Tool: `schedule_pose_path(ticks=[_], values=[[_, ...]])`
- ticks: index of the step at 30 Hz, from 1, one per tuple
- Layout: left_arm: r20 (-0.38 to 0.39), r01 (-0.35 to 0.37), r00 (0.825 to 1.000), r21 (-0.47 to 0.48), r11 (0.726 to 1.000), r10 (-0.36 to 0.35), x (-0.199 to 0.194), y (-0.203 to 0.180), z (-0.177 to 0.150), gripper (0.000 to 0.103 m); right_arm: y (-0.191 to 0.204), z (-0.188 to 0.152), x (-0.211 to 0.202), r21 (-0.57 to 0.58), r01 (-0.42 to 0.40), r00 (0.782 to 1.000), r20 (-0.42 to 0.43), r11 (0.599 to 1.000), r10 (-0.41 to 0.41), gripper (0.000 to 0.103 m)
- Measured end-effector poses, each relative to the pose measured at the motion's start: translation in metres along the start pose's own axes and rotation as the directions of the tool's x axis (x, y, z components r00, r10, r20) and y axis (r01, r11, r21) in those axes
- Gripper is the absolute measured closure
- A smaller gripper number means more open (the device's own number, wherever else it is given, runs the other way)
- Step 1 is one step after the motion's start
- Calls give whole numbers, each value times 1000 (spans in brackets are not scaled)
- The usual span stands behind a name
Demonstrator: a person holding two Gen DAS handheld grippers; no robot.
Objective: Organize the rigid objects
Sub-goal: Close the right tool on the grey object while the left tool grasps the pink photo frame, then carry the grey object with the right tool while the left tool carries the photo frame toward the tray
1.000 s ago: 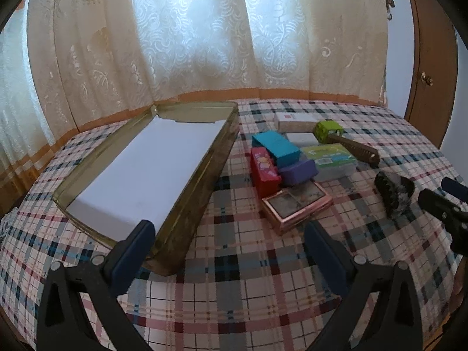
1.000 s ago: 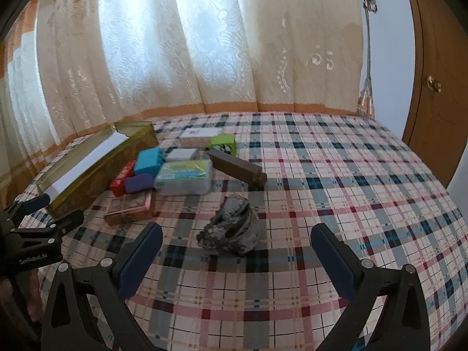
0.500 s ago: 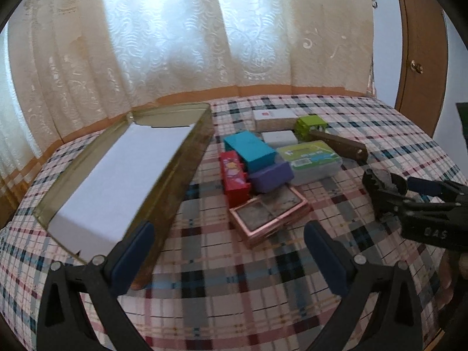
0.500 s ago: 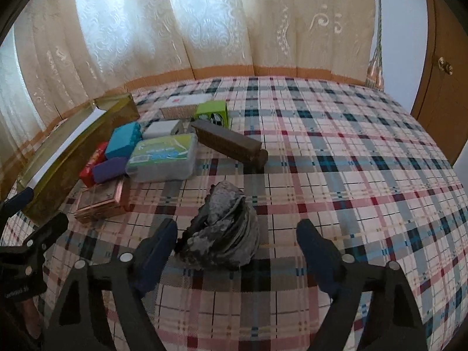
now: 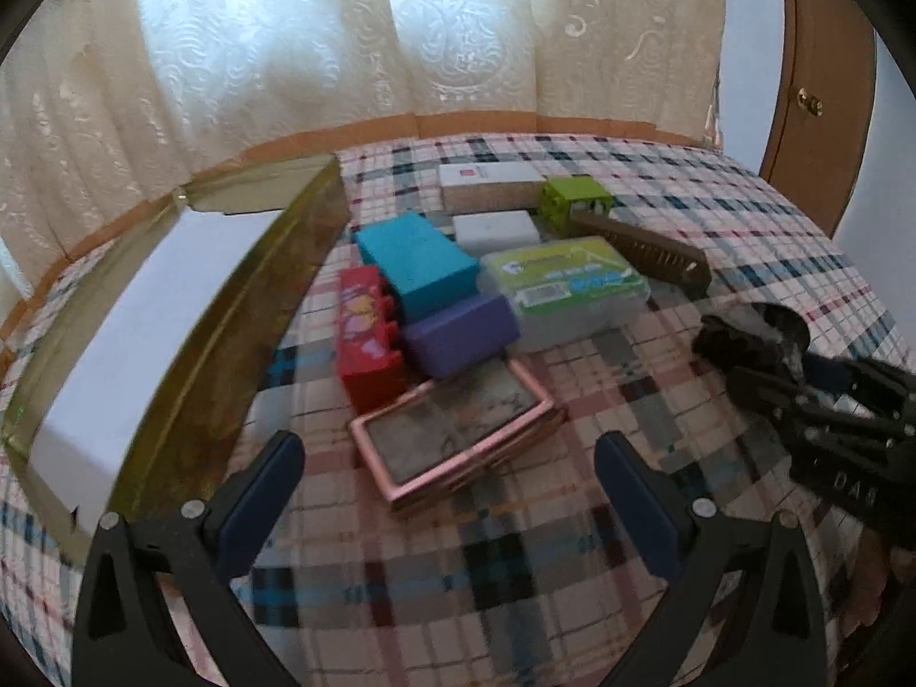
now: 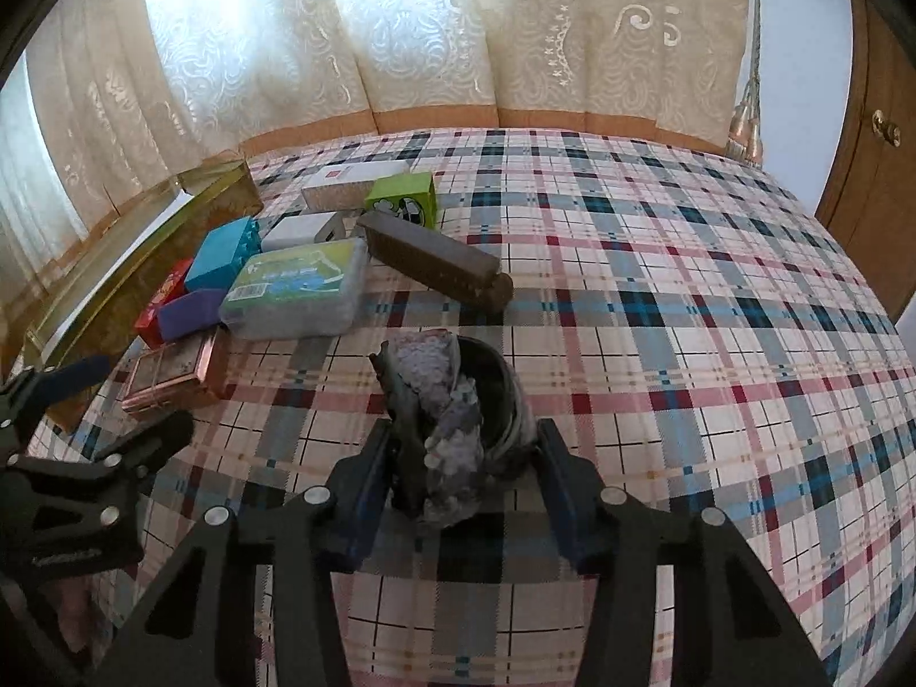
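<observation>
A grey, rough rock-like piece [image 6: 435,378] sits on the plaid cloth between the fingers of my right gripper [image 6: 464,441]. The jaws are closing and both pads lie against its sides. In the left wrist view the same piece [image 5: 738,338] shows at the right with the right gripper [image 5: 773,369] around it. My left gripper [image 5: 452,509] is open and hovers just short of a pink-framed flat box [image 5: 458,435], holding nothing. A pile of boxes lies beyond: red [image 5: 363,338], teal [image 5: 418,263], purple [image 5: 458,335].
A long gold tray [image 5: 240,309] with a white floor lies left of the pile. A clear case with a green label [image 5: 564,280], a brown bar box [image 5: 647,249], a green cube [image 5: 575,200] and pale boxes [image 5: 495,229] stand behind. Curtains back the table; a wooden door [image 6: 876,183] is at right.
The right gripper's jaws came together from wide apart onto the grey piece as it moved in and down. The left gripper moved closer to the box pile, staying open.
</observation>
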State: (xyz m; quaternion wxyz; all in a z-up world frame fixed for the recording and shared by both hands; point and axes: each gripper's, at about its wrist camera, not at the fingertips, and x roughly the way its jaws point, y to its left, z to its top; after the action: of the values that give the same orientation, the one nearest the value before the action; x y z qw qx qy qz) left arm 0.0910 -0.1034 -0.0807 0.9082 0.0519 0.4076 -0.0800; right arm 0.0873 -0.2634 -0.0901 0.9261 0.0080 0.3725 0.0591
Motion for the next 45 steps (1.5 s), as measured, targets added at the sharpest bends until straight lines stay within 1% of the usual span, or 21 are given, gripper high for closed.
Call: schedule_pose_path(ticks=[5, 6, 7, 8, 9, 10, 14, 17, 18, 20, 24, 28, 35, 38, 45], values=[[-31, -17, 999, -20, 1000, 16, 14, -1, 8, 1, -2, 0, 0, 16, -16, 1000, 5, 1000, 16, 52], [-39, -22, 999, -23, 1000, 21, 16, -1, 9, 4, -2, 1, 0, 18, -17, 1000, 5, 1000, 17, 52], [-50, -25, 998, -27, 999, 23, 19, 0, 10, 10, -2, 1, 0, 18, -17, 1000, 5, 1000, 16, 52], [-66, -26, 998, -34, 999, 24, 22, 1, 10, 12, -2, 1, 0, 16, -14, 1000, 5, 1000, 14, 52], [-67, -7, 998, -53, 999, 3, 22, 4, 10, 16, -2, 1, 0, 15, -13, 1000, 4, 1000, 13, 52], [-67, 3, 998, -58, 998, -7, 22, 5, 9, 17, -3, 1, -1, 14, -13, 1000, 4, 1000, 13, 52], [-63, 5, 998, -49, 999, -8, 18, 5, 6, 17, -3, 1, 0, 19, -15, 1000, 6, 1000, 15, 52], [-37, 11, 999, -30, 999, -12, 11, 4, 3, 17, -4, 1, -1, 29, -11, 1000, 10, 1000, 11, 52], [-17, 15, 1000, -16, 1000, -15, 6, 2, 1, 17, -5, 0, -1, 33, -12, 1000, 14, 999, 11, 53], [5, 7, 1000, 2, 1000, -8, 0, 1, -1, 17, -6, 0, -4, 40, -8, 1000, 25, 999, 7, 54], [38, 30, 999, -1, 1000, -30, -9, 4, -4, 17, -3, 0, -6, 33, 7, 999, 40, 999, -8, 55], [78, 30, 997, -8, 1000, -29, -17, 5, -4, 17, -2, 0, -10, 23, 12, 998, 62, 1000, -14, 55], [159, 18, 987, -19, 1000, -15, -31, 8, -6, 17, 3, -1, -21, -2, 13, 992, 122, 1000, -13, 56], [193, 10, 981, -19, 1000, -6, -38, 8, -7, 17, 6, -2, -26, -7, 1, 989, 150, 1000, 0, 56], [248, 2, 969, -26, 1000, 4, -47, 11, -9, 17, 16, -3, -34, -24, -16, 980, 197, 1000, 21, 56]])
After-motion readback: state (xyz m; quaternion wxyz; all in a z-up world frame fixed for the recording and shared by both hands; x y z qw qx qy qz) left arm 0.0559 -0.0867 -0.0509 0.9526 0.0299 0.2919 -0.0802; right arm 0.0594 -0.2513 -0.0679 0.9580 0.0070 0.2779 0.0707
